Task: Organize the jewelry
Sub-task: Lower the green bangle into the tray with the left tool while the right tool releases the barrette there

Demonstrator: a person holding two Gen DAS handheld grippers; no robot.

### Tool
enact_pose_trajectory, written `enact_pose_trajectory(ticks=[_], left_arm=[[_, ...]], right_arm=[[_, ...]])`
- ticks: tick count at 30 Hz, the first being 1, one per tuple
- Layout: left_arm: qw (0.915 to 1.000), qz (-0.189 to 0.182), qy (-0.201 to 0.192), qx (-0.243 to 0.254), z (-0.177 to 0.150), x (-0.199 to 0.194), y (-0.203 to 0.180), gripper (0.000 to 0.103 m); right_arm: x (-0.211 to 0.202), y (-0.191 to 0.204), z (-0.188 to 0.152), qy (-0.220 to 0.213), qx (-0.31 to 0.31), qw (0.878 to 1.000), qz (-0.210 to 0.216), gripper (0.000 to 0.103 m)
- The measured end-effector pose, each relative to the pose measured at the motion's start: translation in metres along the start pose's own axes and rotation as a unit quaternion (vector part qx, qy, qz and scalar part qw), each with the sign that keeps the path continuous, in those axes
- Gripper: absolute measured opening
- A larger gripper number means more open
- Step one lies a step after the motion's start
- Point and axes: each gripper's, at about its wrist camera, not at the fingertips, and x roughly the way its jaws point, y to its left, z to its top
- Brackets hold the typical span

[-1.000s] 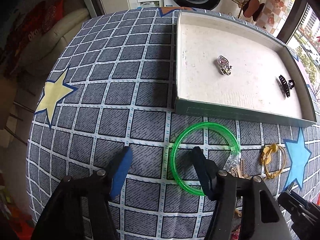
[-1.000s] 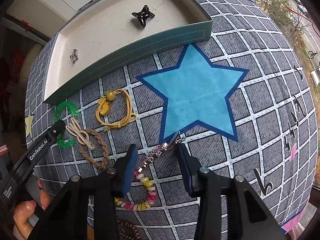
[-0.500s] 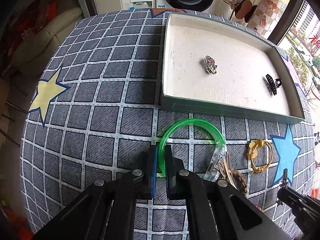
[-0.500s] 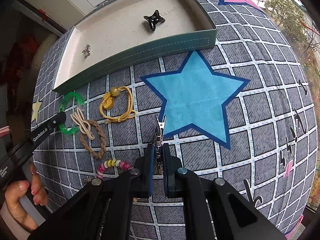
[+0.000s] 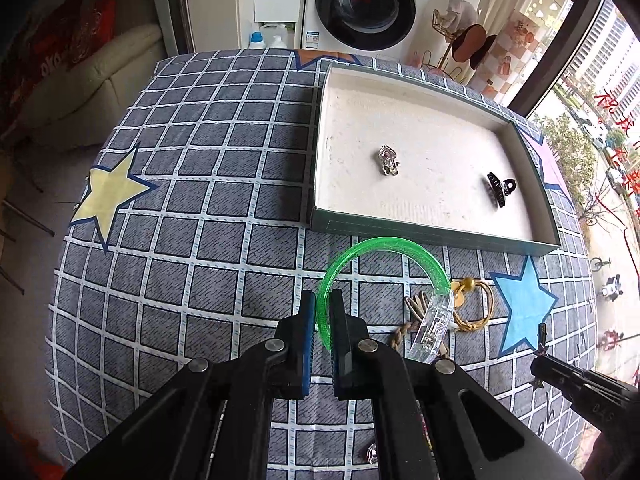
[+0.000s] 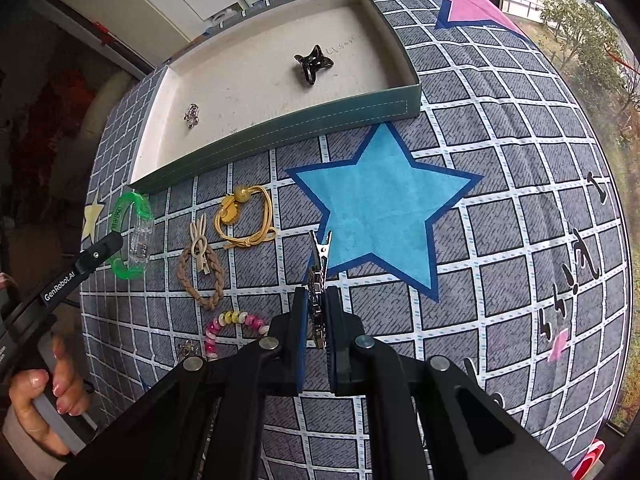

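1. Left gripper (image 5: pixel 322 312) sits low over the tabletop (image 5: pixel 224 216), pointing toward the tray, jaws clamped on the near-left rim of the green bangle (image 5: pixel 380 246). The bangle looks tipped up rather than flat, its clear section (image 5: pixel 434 330) hanging on the right side.
2. Right gripper (image 6: pixel 316 312) also points forward, jaws pinched on a silver alligator hair clip (image 6: pixel 319 264). The clip's toothed tip sticks out ahead, over the edge of the blue star (image 6: pixel 384 208) printed on the cloth.
3. From the right wrist view you can see the person's left hand (image 6: pixel 40 400) wrapped around the other tool's handle at the lower left.
4. The green-walled tray (image 5: pixel 432 236) sits just beyond the bangle. Inside it: a small silver charm (image 5: pixel 389 159) and a black claw clip (image 5: pixel 500 189), well apart from each other.
5. Loose on the cloth between the two grippers: a yellow cord bracelet (image 6: pixel 244 220), a beige hair tie (image 6: pixel 200 246) lying on a brown braided bracelet (image 6: pixel 200 280), and a pink and yellow bead bracelet (image 6: pixel 234 326) nearer the right tool.
6. Nothing stands between either gripper and the tray.
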Motion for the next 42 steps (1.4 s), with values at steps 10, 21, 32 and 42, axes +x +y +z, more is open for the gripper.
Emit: enact_pose_trajectory(ticks=[10, 21, 32, 42], left_arm=[[0.9995, -0.016, -0.025, 0.004, 0.019, -0.024, -0.013, 0.019], [0.9991, -0.017, -0.038, 0.001, 0.059, -0.010, -0.033, 0.019], [0.9995, 0.001, -0.031, 0.009, 0.093, 0.028, -0.058, 0.019], [0.9994, 0.014, -0.009, 0.029, 0.107, 0.070, -0.084, 0.019]], right_arm=[[-0.021, 0.004, 0.023, -0.023, -0.010, 1.000, 0.011, 0.009], [-0.036, 0.002, 0.083, -0.051, -0.029, 0.998, 0.018, 0.008], [-0.012, 0.001, 0.147, -0.061, -0.042, 0.997, 0.015, 0.009], [0.019, 0.005, 0.193, -0.053, -0.064, 0.996, 0.012, 0.008]])
